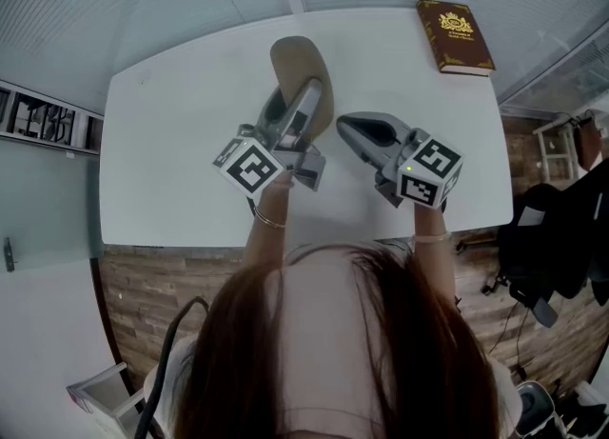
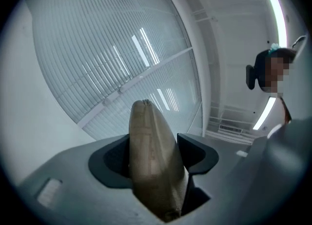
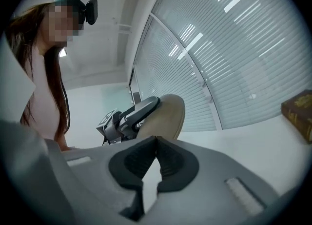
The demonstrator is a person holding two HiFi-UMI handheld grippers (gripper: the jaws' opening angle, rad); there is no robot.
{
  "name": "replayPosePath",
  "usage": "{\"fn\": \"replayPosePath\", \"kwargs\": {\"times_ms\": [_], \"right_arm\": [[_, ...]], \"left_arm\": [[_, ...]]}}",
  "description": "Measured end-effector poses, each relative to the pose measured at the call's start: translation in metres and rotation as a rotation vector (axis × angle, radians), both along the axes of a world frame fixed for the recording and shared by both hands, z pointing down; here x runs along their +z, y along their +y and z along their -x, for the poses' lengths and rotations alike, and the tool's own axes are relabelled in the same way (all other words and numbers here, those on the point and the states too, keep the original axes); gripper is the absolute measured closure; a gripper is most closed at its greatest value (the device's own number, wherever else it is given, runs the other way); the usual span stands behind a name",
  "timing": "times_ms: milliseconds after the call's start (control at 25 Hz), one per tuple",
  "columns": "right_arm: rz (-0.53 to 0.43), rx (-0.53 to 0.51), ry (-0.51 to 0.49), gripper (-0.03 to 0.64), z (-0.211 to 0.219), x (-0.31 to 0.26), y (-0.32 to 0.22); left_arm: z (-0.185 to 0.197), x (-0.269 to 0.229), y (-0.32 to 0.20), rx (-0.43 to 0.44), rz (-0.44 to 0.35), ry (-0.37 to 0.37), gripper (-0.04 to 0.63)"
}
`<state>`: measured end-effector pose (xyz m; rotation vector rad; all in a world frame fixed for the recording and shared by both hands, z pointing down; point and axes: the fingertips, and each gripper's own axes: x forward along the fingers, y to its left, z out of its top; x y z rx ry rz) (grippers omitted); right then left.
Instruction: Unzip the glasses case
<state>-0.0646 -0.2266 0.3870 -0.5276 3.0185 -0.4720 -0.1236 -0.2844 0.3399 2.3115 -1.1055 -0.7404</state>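
A tan oval glasses case is held up over the white table, with my left gripper shut on its near end. In the left gripper view the case stands edge-on between the dark pads and fills the gap. My right gripper hovers just right of the case, apart from it, jaws together with nothing between them. In the right gripper view its pads meet at the tips, and the case and left gripper lie ahead. No zipper pull shows clearly.
A brown hardcover book lies at the table's far right corner, seen also as the book in the right gripper view. A black office chair stands right of the table. Slatted blinds run behind the table's far edge.
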Motion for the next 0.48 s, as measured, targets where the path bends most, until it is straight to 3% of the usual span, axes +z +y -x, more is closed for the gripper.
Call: {"fn": "replayPosePath", "kwargs": {"times_ms": [480], "right_arm": [[-0.109,0.127,0.083,0.614,-0.008,-0.001,0.0]], "left_arm": [[0.0,0.0,0.025,-0.093,-0.068,-0.231,0.304]]}}
